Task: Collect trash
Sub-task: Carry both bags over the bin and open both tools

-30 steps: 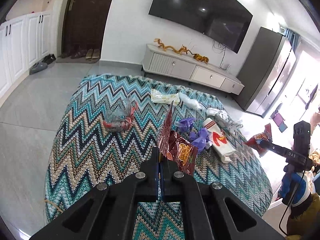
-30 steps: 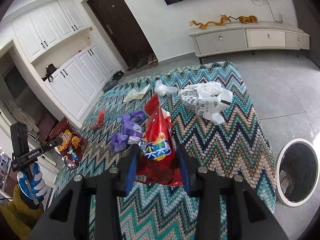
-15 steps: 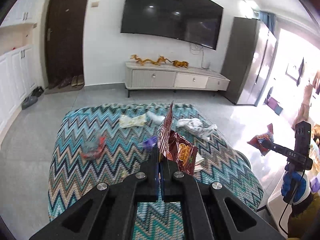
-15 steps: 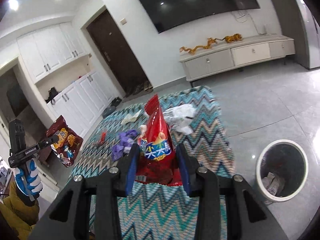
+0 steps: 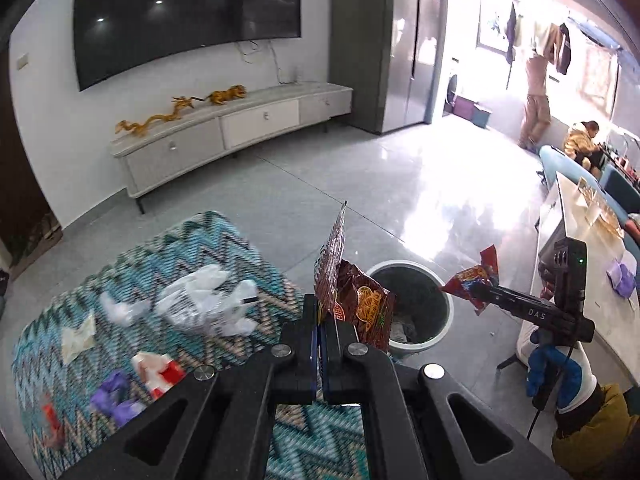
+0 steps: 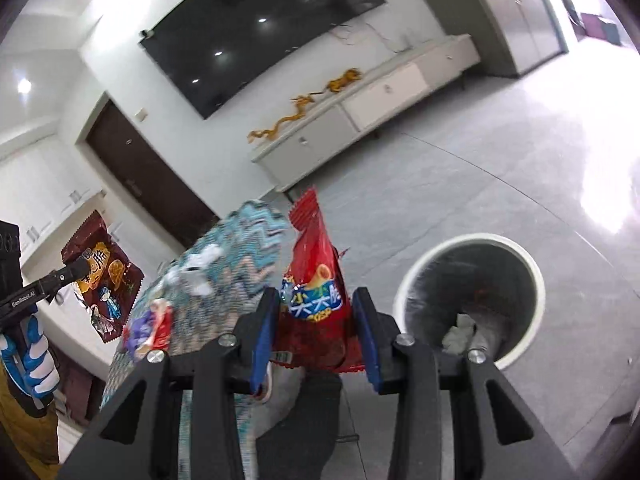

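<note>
Both hands swing away from the zigzag rug [image 5: 224, 240] toward the white-rimmed bin [image 5: 408, 308]. A second ago the left wrist view looked across the rug at scattered litter, with the bin out of sight; now the bin sits just behind the brown snack bag [image 5: 356, 300] pinched in the left gripper [image 5: 320, 324]. In the right wrist view the bin [image 6: 472, 296] has grown from a small shape at the edge to a large opening just beside the red snack bag [image 6: 316, 292], and the view has tilted.

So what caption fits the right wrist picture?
Right gripper carries a red snack bag beside the white-rimmed trash bin.
</note>
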{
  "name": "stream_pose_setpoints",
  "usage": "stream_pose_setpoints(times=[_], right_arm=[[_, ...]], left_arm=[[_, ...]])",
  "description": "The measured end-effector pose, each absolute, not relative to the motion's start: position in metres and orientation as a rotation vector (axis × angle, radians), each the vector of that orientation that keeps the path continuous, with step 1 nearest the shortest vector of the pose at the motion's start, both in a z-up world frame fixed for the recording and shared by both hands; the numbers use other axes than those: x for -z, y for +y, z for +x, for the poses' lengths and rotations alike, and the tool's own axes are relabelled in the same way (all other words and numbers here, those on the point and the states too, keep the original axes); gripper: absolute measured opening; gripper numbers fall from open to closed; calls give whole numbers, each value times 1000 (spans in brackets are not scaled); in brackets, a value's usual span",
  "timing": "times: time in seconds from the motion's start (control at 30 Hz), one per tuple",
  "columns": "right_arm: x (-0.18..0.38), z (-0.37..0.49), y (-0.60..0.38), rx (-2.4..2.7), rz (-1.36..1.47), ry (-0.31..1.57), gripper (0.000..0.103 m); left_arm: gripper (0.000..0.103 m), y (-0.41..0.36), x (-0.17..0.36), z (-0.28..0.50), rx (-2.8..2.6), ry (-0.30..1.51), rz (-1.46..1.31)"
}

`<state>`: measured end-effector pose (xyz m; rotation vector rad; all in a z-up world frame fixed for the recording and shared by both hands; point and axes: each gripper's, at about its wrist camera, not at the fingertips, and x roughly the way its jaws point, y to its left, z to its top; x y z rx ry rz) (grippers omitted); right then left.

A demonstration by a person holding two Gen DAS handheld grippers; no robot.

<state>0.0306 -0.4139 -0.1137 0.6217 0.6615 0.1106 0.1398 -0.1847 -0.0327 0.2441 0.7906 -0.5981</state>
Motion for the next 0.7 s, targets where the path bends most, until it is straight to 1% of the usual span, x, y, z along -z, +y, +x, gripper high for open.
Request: stream_pose_setpoints(times=[0.2,0.33,0.5,0.7], right_arm=[[168,49,-461,0,682,742,36],[200,64,-482,54,708,795,36],[236,85,-498,109,717,862,38],[267,97,-504,156,715,922,40]], left_arm=[[2,-302,91,178,650,867,352],[2,-353,132,201,673,931,378],[2,-394,178,217,652,988,420],[3,-421,212,227,642,1061,423]])
